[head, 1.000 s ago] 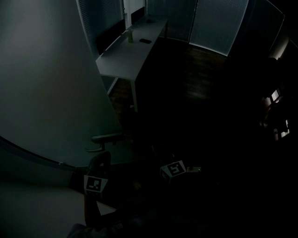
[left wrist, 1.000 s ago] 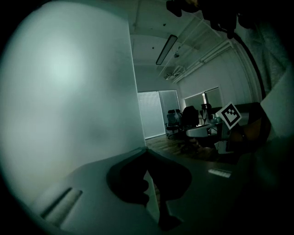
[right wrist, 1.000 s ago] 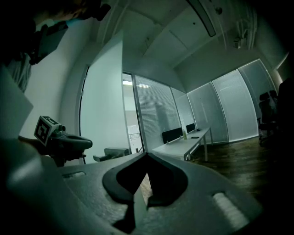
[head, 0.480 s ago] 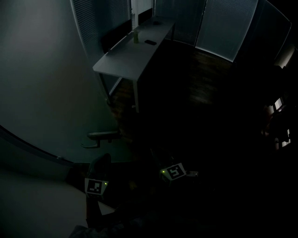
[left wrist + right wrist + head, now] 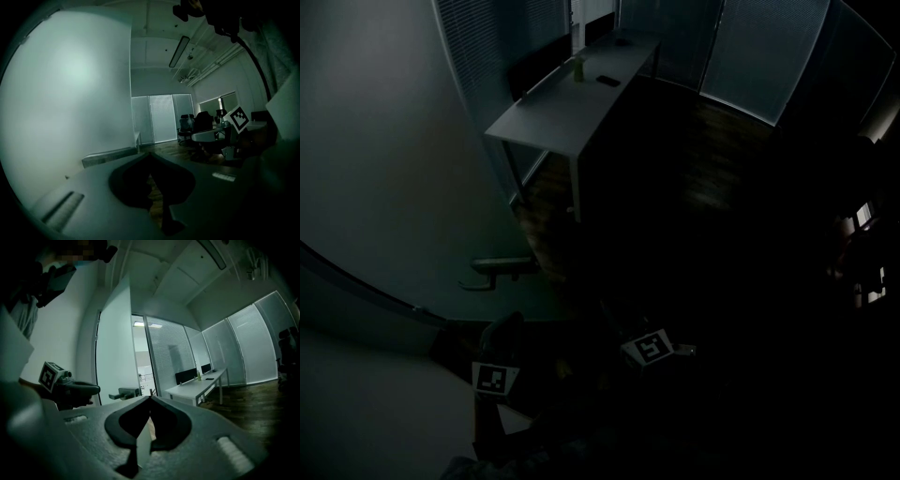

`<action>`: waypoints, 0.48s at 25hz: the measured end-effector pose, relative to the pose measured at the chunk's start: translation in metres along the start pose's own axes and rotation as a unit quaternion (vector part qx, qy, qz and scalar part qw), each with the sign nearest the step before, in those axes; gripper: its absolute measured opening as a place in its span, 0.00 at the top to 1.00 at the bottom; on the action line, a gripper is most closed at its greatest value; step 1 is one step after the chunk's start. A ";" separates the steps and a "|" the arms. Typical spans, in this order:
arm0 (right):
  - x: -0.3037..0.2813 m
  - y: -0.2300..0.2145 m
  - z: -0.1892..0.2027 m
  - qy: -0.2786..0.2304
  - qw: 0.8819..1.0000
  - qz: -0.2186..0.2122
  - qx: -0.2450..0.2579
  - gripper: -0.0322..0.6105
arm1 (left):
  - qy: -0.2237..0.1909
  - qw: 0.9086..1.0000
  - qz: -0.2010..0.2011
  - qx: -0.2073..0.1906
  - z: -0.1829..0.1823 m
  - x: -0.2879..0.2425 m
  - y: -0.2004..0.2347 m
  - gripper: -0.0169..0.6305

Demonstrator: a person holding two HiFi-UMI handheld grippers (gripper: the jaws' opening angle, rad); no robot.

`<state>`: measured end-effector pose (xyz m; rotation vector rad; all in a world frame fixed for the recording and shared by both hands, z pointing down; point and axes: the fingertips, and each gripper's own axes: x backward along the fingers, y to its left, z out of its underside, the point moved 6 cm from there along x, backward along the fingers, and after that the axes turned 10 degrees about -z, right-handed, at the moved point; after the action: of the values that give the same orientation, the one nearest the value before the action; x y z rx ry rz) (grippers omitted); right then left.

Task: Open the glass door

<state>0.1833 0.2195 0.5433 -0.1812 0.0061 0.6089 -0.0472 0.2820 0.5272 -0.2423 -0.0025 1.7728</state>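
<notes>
Head view: the frosted glass door point(image 5: 384, 169) fills the left, its lever handle point(image 5: 499, 266) near the left gripper point(image 5: 150, 157). Both its fingers and those of the right gripper point(image 5: 150, 399) are together, empty. Beyond, a white bench point(image 5: 572, 103) stands on a dark wood floor point(image 5: 694, 159).

Dim office: long desk point(image 5: 567, 117), slatted blinds point(image 5: 497, 42) (swivel chairs point(image 5: 187, 125) too).

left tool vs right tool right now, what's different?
Left tool sits nearest the door handle in the head view; right tool is further from the glass door. Left tool looks along that door toward office chairs; right tool faces the handle and white desk. Both have jaws shut, nothing held.
</notes>
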 end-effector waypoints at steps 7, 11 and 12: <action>0.002 -0.005 -0.002 -0.005 1.000 -0.003 0.001 0.95 | 0.003 1.000 -0.003 -0.005 -0.003 -0.002 -0.006 0.97; 0.004 -0.008 -0.004 -0.008 1.000 -0.004 0.003 0.95 | -0.002 1.000 -0.009 -0.011 -0.009 -0.004 -0.004 0.97; 0.004 -0.008 -0.003 -0.008 1.000 -0.005 0.003 0.95 | -0.003 1.000 -0.011 -0.010 -0.009 -0.004 -0.003 0.97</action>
<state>0.1917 0.2150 0.5412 -0.1708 -0.0078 0.6010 -0.0418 0.2775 0.5190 -0.2511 -0.0267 1.7523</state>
